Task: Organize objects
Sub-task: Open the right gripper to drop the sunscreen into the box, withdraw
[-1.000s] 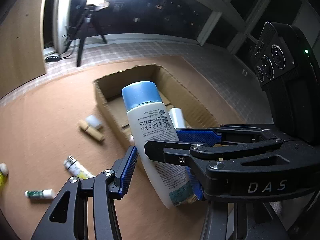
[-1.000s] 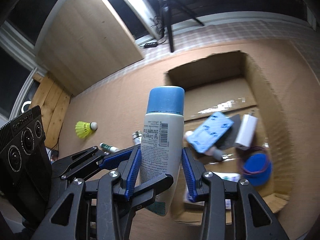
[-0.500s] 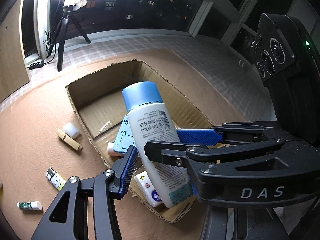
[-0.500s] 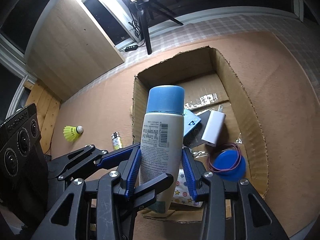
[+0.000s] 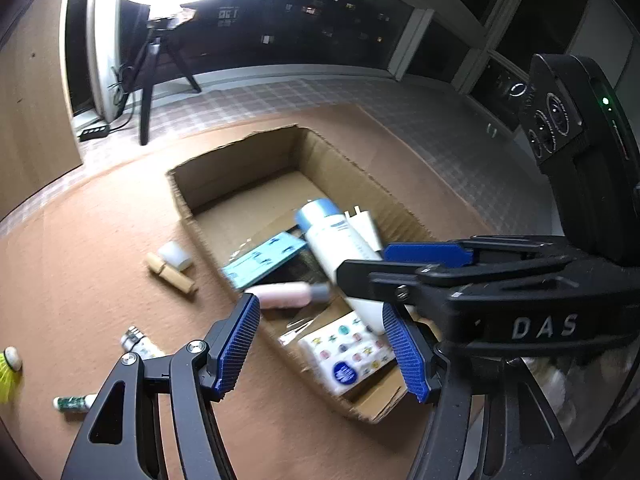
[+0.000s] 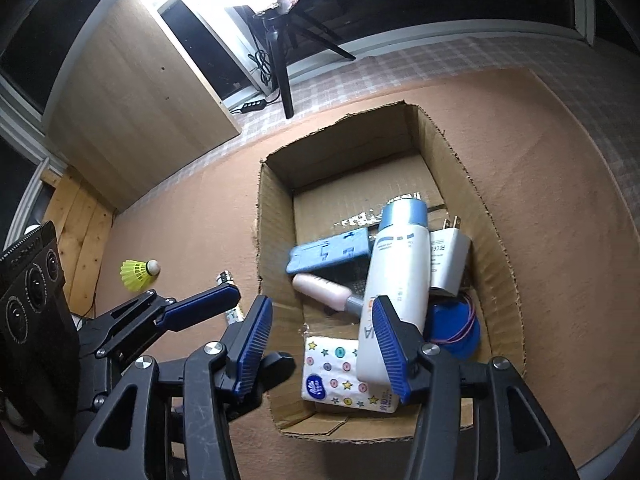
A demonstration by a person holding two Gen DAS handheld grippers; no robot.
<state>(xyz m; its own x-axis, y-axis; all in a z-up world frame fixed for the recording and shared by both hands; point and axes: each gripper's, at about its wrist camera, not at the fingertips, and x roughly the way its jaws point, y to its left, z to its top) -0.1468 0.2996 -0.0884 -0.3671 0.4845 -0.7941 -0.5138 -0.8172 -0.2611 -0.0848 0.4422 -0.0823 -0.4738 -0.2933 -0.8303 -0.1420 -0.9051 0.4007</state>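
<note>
We have both grippers poised above the near end of the cardboard box, and the white bottle with the blue cap lies loose inside it, slanting across the pink tube and beside the white charger, which we judge a fair resting place for tidying. Our right gripper stands with its jaws wide and empty over the tissue pack. Our left gripper is likewise spread wide and holds nothing, while a shuttlecock and small tubes wait on the mat.

Both hand-held grippers opened; the bottle apparently now lies in the box.
</note>
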